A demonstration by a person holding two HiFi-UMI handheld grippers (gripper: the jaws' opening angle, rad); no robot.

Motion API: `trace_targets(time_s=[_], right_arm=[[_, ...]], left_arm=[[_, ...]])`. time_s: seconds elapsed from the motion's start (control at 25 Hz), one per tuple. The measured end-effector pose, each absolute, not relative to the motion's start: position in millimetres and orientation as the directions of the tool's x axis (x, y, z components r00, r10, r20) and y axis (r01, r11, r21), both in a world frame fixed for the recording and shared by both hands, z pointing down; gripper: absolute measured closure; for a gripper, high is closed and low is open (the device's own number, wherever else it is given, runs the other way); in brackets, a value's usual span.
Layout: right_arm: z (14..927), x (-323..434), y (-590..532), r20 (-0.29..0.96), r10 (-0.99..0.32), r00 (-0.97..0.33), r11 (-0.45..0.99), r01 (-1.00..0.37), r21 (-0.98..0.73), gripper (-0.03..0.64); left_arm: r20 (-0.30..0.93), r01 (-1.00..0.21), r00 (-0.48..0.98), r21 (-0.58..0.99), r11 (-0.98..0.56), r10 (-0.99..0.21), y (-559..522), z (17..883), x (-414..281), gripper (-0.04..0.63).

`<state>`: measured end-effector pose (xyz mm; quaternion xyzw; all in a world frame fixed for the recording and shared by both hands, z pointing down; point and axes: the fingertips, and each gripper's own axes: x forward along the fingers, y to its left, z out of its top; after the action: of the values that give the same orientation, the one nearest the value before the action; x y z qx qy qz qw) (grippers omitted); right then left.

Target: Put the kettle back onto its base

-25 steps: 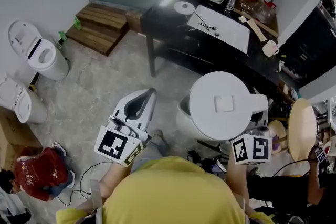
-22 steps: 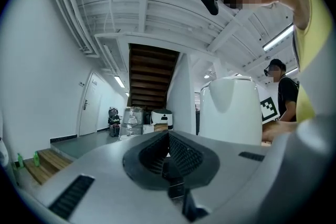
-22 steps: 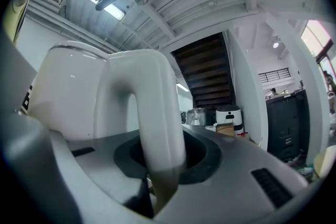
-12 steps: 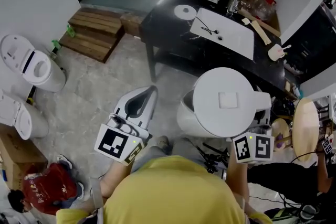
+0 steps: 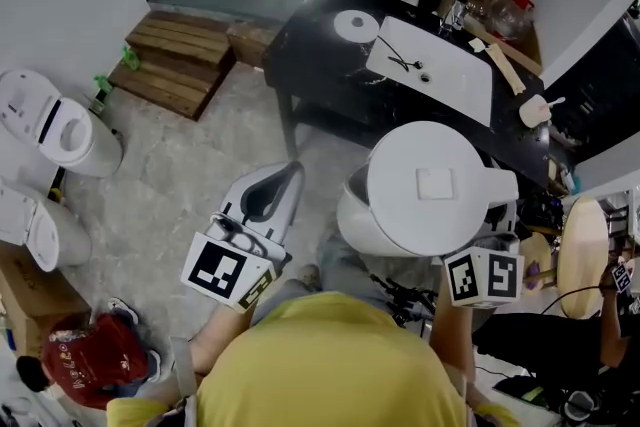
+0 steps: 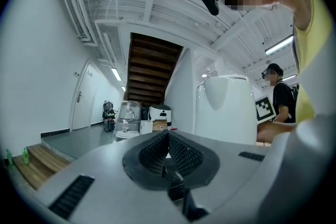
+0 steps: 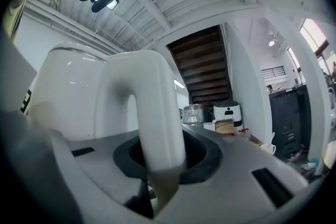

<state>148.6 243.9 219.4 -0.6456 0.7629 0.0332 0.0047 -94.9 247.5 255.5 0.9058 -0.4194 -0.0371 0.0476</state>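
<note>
Right tool (image 7: 160,168) pinching kettle (image 5: 425,195) handle (image 7: 149,107); left tool (image 5: 288,180) pressed together, empty. Keep kettle upright, centre over base (image 5: 352,23) well ahead, lower straight.

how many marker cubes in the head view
2. One marker cube is at lower left, above the floor; the other is at lower right, next to the white kettle. None looks hidden.

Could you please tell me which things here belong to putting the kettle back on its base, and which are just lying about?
Job: kettle, its handle clamped in the right tool; round white base on the black table.
Lying about: white board, wooden steps, round stool; left tool shut, empty.
</note>
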Motion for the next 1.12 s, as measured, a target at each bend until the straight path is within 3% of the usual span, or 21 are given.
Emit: trace_targets(time_s=[0.6, 1.12], right_arm=[[210, 178, 104, -0.073, -0.972, -0.225, 0.222, -0.974, 0.049, 0.523], [223, 200, 35, -0.073, -0.958, -0.278, 0.276, -0.960, 0.046, 0.522]], left_arm=[[-0.053, -0.776, 0.622, 0.094, -0.624, -0.781, 115, 242, -60, 0.591], [-0.038, -0.808, 0.582, 0.085, -0.583, -0.813, 69, 250, -36, 0.591]])
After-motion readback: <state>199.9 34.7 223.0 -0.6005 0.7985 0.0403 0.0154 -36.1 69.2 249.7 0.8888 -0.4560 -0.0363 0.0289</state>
